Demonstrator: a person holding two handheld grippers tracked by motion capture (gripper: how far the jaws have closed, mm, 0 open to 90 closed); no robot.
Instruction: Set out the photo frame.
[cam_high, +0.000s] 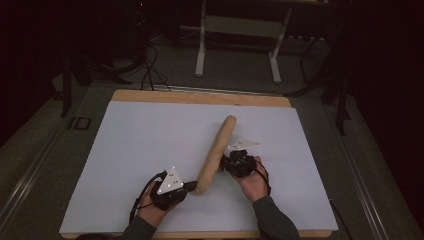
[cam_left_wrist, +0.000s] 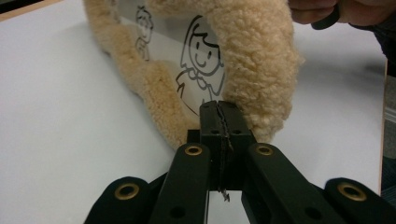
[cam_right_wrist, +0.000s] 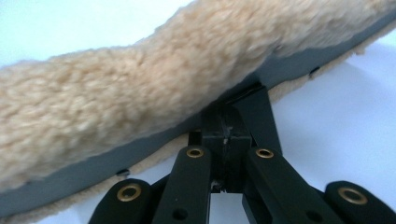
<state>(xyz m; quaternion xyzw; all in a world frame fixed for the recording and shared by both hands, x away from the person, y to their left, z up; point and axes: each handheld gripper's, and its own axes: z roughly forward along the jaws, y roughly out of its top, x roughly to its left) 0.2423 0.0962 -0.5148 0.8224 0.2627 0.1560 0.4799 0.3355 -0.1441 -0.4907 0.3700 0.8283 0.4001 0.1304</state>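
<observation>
White table (cam_high: 130, 150) | my left gripper (cam_high: 192, 186) pinches fleece pouch (cam_high: 216, 152) end | my right gripper (cam_high: 223, 164) clamps its grey edge, pouch lifted.

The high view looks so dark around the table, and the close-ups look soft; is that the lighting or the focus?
High view: only the white table is lit, the room behind near black. Left gripper view: bright, fleece item fairly sharp, shadow beneath. Right gripper view: the fleece is close and blurred.
</observation>
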